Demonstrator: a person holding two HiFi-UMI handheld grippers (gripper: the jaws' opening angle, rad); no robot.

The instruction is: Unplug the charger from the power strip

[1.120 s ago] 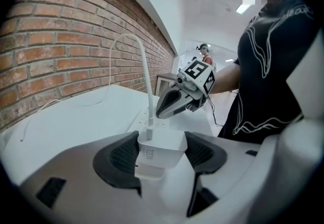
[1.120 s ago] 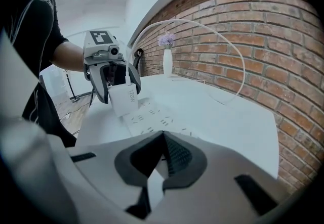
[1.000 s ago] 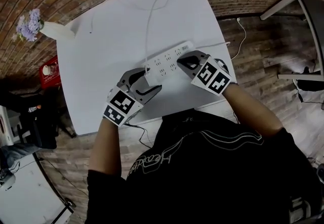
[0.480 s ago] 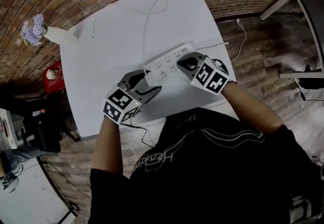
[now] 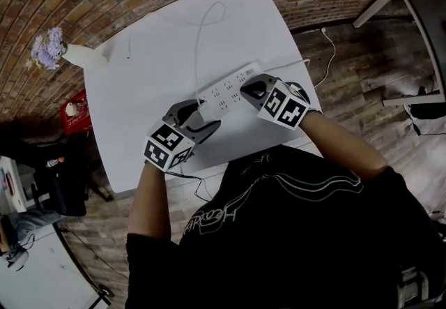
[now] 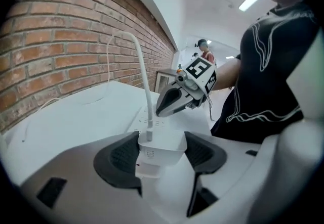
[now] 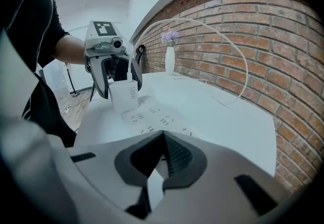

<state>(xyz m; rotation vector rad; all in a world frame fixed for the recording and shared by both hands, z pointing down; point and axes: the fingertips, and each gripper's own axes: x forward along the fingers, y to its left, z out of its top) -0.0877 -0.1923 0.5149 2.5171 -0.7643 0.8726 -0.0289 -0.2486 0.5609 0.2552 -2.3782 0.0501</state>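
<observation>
Left gripper view shows your left gripper (image 6: pixel 163 139) clamping the boxy white charger (image 7: pixel 124 95) upright, cable (image 6: pixel 143 79) up; your right gripper (image 7: pixel 161 160) closed over the flat strip (image 7: pixel 152 117).

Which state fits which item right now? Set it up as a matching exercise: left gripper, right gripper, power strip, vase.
1. left gripper
2. right gripper
3. power strip
4. vase

A. stands at a corner of the table, holding purple flowers
B. shut on the white charger
C. shut, nothing between its jaws
D. lies flat on the table between the two grippers

Pairs: 1-B, 2-C, 3-D, 4-A
</observation>
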